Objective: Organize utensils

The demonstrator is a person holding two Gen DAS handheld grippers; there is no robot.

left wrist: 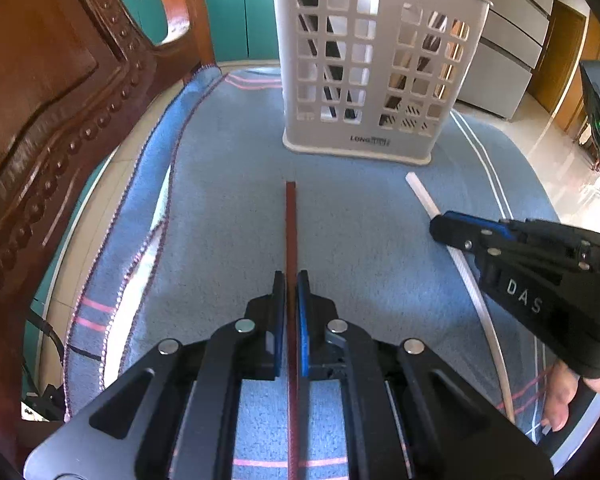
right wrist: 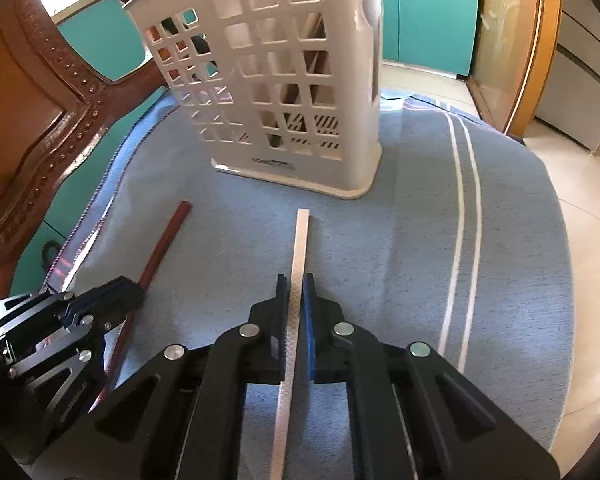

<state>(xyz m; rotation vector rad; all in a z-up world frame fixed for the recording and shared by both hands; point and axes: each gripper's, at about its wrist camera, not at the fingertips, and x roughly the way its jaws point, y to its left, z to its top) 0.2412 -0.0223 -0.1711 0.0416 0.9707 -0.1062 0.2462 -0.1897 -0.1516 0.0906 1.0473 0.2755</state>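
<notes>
My left gripper (left wrist: 291,277) is shut on a dark red chopstick (left wrist: 291,224), which runs between its blue pads and points toward a white perforated utensil basket (left wrist: 376,60). My right gripper (right wrist: 296,280) is shut on a white chopstick (right wrist: 302,236) that also points at the basket (right wrist: 280,80). In the left wrist view, the right gripper (left wrist: 440,229) and the white chopstick (left wrist: 422,196) sit at the right. In the right wrist view, the left gripper (right wrist: 134,292) and the red chopstick (right wrist: 166,240) sit at the lower left. Several utensils show dimly through the basket's holes.
A blue cloth with white stripes (right wrist: 420,220) covers the round table. A carved wooden chair (left wrist: 52,112) stands close on the left. Teal cabinets (left wrist: 236,8) lie behind the basket. A person's hand (left wrist: 560,396) shows at the lower right, with tiled floor beyond the table's edge.
</notes>
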